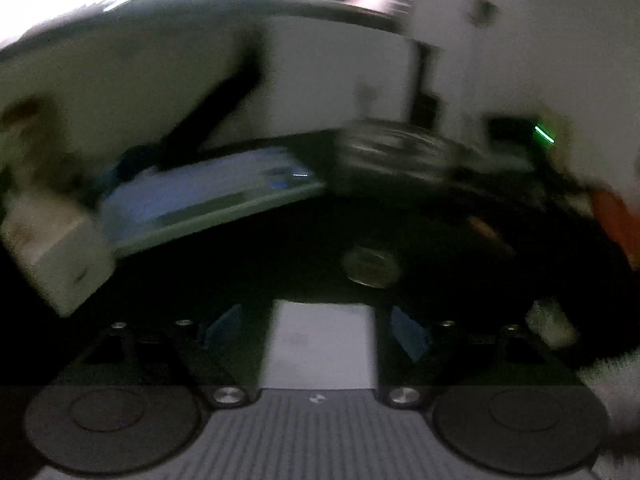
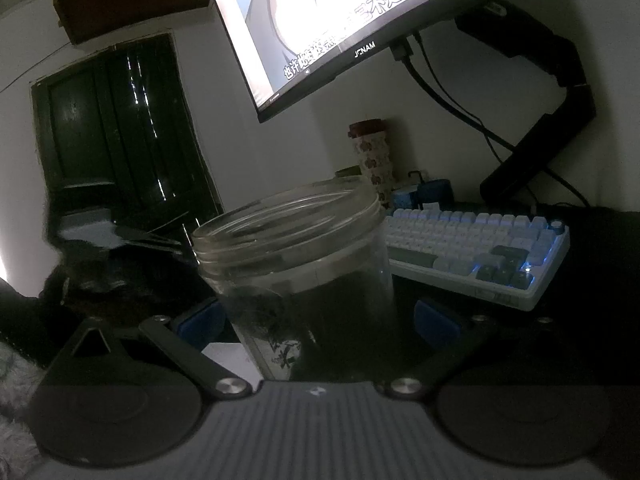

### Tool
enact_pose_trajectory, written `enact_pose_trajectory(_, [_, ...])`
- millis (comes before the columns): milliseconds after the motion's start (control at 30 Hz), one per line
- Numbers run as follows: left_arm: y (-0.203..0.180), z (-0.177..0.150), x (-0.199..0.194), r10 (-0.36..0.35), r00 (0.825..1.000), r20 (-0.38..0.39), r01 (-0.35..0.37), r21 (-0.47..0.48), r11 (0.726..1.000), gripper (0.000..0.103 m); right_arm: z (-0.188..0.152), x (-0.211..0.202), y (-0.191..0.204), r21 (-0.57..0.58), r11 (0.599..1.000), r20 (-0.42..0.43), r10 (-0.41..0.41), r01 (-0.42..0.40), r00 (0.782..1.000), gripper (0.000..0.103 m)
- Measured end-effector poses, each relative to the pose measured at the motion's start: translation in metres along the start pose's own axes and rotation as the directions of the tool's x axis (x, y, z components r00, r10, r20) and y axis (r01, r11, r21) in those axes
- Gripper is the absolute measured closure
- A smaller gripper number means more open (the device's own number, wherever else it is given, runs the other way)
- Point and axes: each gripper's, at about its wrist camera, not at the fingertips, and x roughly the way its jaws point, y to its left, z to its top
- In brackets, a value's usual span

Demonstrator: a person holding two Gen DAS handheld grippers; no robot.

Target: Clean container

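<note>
In the right wrist view a clear plastic jar [image 2: 296, 264] with a threaded open mouth and no lid stands upright between the blue pads of my right gripper [image 2: 316, 326], which is shut on it. A dark clump lies inside its lower part. In the blurred left wrist view the same jar [image 1: 394, 152] shows at centre right, ahead of my left gripper [image 1: 316, 330]. Its blue pads [image 1: 408, 332] stand apart with nothing visible between them. A round metal disc [image 1: 370, 266] lies on the dark desk [image 1: 280, 256] in front of it.
A white and blue keyboard [image 2: 480, 252] lies right of the jar, also seen in the left wrist view [image 1: 208, 196]. A monitor [image 2: 360, 20] on a black arm [image 2: 552, 120] hangs above. A patterned tumbler [image 2: 374, 160] stands behind the jar. A dark door [image 2: 116, 132] is at left.
</note>
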Motion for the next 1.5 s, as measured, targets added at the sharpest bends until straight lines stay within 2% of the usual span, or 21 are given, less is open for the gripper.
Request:
enact_pose_trajectory(67, [-0.031,-0.002,0.010,0.037,0.999,-0.027,-0.033,0.139,0.990,0.018,0.000,0.000,-0.001,0.001,1.000,0.000,0.000,0.000,1.000,0.000])
enact_pose_trajectory(100, [-0.044,-0.005,0.019,0.082,0.996,-0.046,-0.071,0.201,0.977,0.018,0.000,0.000,0.000,0.001,1.000,0.001,-0.001,0.001,1.000,0.000])
enact_pose_trajectory(167, [-0.054,-0.011,0.037,0.148,0.985,-0.086,-0.122,0.257,0.959,0.022,0.000,0.000,0.000,0.001,1.000,0.000,0.000,0.000,1.000,0.000])
enact_pose_trajectory(333, [-0.029,-0.010,0.070,0.129,0.967,-0.222,-0.095,0.156,0.983,0.026,0.000,0.000,0.000,0.000,1.000,-0.001,0.000,0.000,1.000,0.000])
enact_pose_trajectory(400, [-0.016,-0.015,0.072,0.133,0.963,-0.233,-0.107,0.121,0.987,0.024,0.001,0.000,0.000,0.000,1.000,0.000,0.000,0.000,1.000,0.000])
enact_pose_trajectory(500, [-0.001,-0.017,0.073,0.078,0.967,-0.244,-0.069,0.046,0.997,0.019,0.000,0.000,0.000,-0.002,1.000,0.002,-0.001,0.001,1.000,0.000])
enact_pose_trajectory(567, [0.006,-0.021,0.073,0.037,0.973,-0.229,-0.037,0.005,0.999,0.021,0.000,0.000,0.000,-0.002,1.000,0.003,-0.001,0.001,1.000,0.000])
enact_pose_trajectory(600, [0.009,-0.022,0.072,0.027,0.976,-0.216,-0.029,-0.009,1.000,0.028,0.000,0.000,0.000,-0.001,1.000,0.004,-0.001,0.001,1.000,0.000])
enact_pose_trajectory(633, [0.009,-0.022,0.071,0.037,0.980,-0.195,-0.039,-0.010,0.999,0.045,0.000,0.000,-0.001,-0.001,1.000,0.005,-0.002,0.002,1.000,0.000])
enact_pose_trajectory(667, [0.009,-0.021,0.069,0.044,0.984,-0.173,-0.049,-0.027,0.998,0.058,0.000,-0.001,-0.001,0.002,1.000,0.005,-0.002,0.002,1.000,0.000])
enact_pose_trajectory(700, [0.010,-0.020,0.069,0.046,0.986,-0.159,-0.053,-0.041,0.998,0.082,0.000,-0.001,-0.001,0.001,1.000,0.005,-0.002,0.002,1.000,0.000])
enact_pose_trajectory(733, [0.016,-0.020,0.069,0.031,0.988,-0.148,-0.042,-0.072,0.997,0.089,0.000,0.000,-0.001,0.001,1.000,0.005,-0.001,0.001,1.000,0.000])
enact_pose_trajectory(867, [0.038,-0.024,0.070,-0.043,0.995,-0.089,0.024,-0.208,0.978,0.096,0.000,-0.002,0.000,-0.001,1.000,0.008,-0.005,0.005,1.000,0.000])
enact_pose_trajectory(933, [0.048,-0.027,0.070,-0.075,0.996,-0.044,0.060,-0.283,0.957,0.096,0.001,-0.002,0.000,-0.001,1.000,0.014,-0.008,0.008,1.000,0.000])
enact_pose_trajectory(1033, [0.058,-0.024,0.062,-0.140,0.985,0.104,0.169,-0.359,0.918,0.097,0.001,-0.004,0.001,-0.002,1.000,0.024,-0.010,0.010,1.000,0.000])
enact_pose_trajectory(1100, [0.061,-0.017,0.053,-0.167,0.964,0.207,0.236,-0.376,0.896,0.097,0.001,-0.005,0.001,-0.003,1.000,0.027,-0.007,0.007,1.000,0.000])
enact_pose_trajectory(1200, [0.065,-0.008,0.046,-0.237,0.912,0.334,0.366,-0.407,0.837,0.097,0.002,-0.008,0.002,-0.010,1.000,0.038,-0.006,0.006,0.999,0.000])
enact_pose_trajectory(1300, [0.064,-0.003,0.054,-0.274,0.882,0.384,0.434,-0.434,0.790,0.097,0.003,-0.009,0.000,-0.007,1.000,0.055,-0.006,0.006,0.998,0.000])
enact_pose_trajectory(1367, [0.066,-0.005,0.064,-0.320,0.857,0.404,0.495,-0.474,0.728,0.097,0.004,-0.009,-0.001,-0.003,1.000,0.057,-0.001,0.001,0.998,0.000])
enact_pose_trajectory(1433, [0.066,-0.007,0.075,-0.345,0.843,0.412,0.528,-0.510,0.679,0.097,0.004,-0.008,-0.003,0.002,1.000,0.057,0.005,-0.005,0.998,0.000])
enact_pose_trajectory(1500, [0.064,-0.008,0.085,-0.357,0.838,0.413,0.539,-0.521,0.661,0.097,0.005,-0.006,-0.002,0.002,1.000,0.055,0.014,-0.014,0.998,0.002])
